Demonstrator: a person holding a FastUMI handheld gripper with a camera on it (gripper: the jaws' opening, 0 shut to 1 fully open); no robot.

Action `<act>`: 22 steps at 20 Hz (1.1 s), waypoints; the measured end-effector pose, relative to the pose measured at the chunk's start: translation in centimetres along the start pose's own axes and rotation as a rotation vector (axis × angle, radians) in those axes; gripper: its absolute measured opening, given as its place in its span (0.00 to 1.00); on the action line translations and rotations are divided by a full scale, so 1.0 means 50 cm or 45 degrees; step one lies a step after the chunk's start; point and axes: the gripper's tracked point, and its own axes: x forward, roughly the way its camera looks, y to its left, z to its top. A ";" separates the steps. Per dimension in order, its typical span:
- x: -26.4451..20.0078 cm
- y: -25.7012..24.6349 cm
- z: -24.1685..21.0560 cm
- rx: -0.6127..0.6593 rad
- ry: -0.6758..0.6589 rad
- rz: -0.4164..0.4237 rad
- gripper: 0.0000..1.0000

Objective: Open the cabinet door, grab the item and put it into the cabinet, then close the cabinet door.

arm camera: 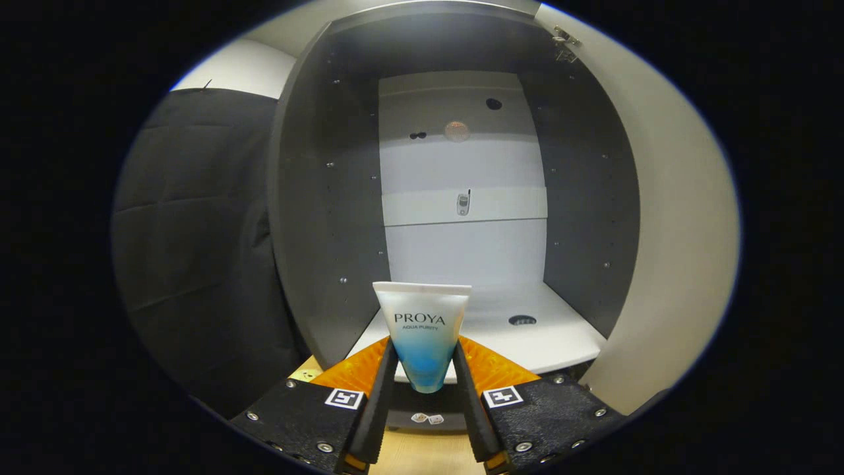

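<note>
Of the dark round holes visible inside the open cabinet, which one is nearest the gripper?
The hole in the white cabinet floor, just beyond the tube the gripper holds; the other holes sit high on the back panel.

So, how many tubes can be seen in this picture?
1. The tube stands cap down between the fingers of the tongs, which press on its two sides, just before the open cabinet. Others could be hidden.

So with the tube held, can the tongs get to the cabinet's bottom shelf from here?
Probably yes. The cabinet door stands open, the white bottom shelf lies just beyond the tongs, which grip the tube, and nothing sits between.
</note>
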 end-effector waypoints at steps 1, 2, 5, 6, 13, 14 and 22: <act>0.016 -0.003 0.006 -0.005 0.009 -0.001 0.52; 0.034 -0.006 0.007 -0.009 0.025 -0.003 0.52; 0.075 -0.016 0.011 0.026 0.058 -0.009 0.52; 0.090 -0.017 0.010 0.036 0.067 -0.009 0.52; 0.152 -0.022 -0.021 0.038 0.151 -0.020 0.52; 0.156 -0.023 -0.025 0.036 0.164 -0.025 0.52; 0.168 -0.023 -0.038 -0.014 0.168 -0.046 0.54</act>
